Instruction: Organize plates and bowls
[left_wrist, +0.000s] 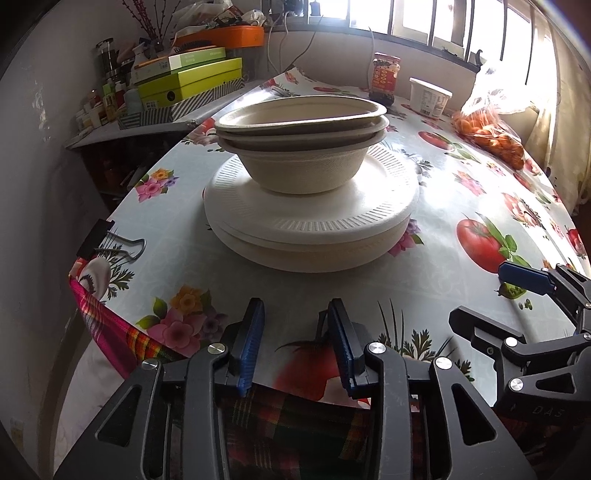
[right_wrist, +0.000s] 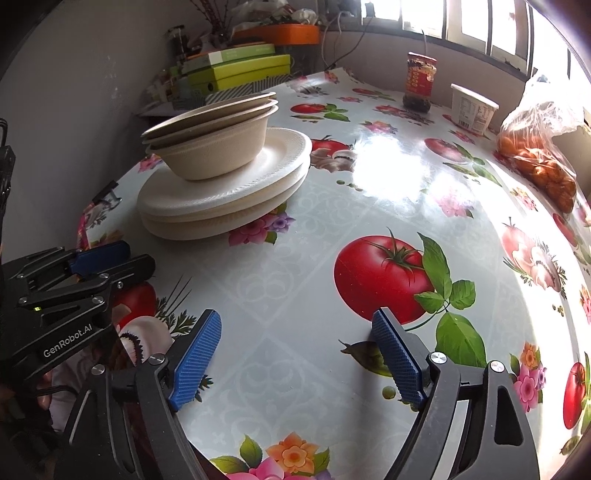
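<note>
Three beige paper bowls (left_wrist: 299, 144) (right_wrist: 214, 136) sit nested on a stack of white paper plates (left_wrist: 310, 221) (right_wrist: 221, 195), on a table with a flowered and tomato-print cloth (left_wrist: 461, 192) (right_wrist: 332, 229). The top bowls lean slightly. My left gripper (left_wrist: 295, 314) is open near the table's front edge, a short way in front of the stack, with nothing between its blue pads. My right gripper (right_wrist: 295, 325) stands open wider over bare cloth to the right of the stack, holding nothing. Each gripper shows at the edge of the other's view.
A sauce jar (left_wrist: 386, 81) (right_wrist: 419, 86), a white tub (left_wrist: 428, 96) (right_wrist: 472, 109) and a bag of oranges (left_wrist: 491, 133) (right_wrist: 539, 162) stand along the far right. Green boxes (left_wrist: 188, 79) (right_wrist: 236, 70) pile on a side shelf at the back left. A binder clip (left_wrist: 107, 242) grips the cloth's left edge.
</note>
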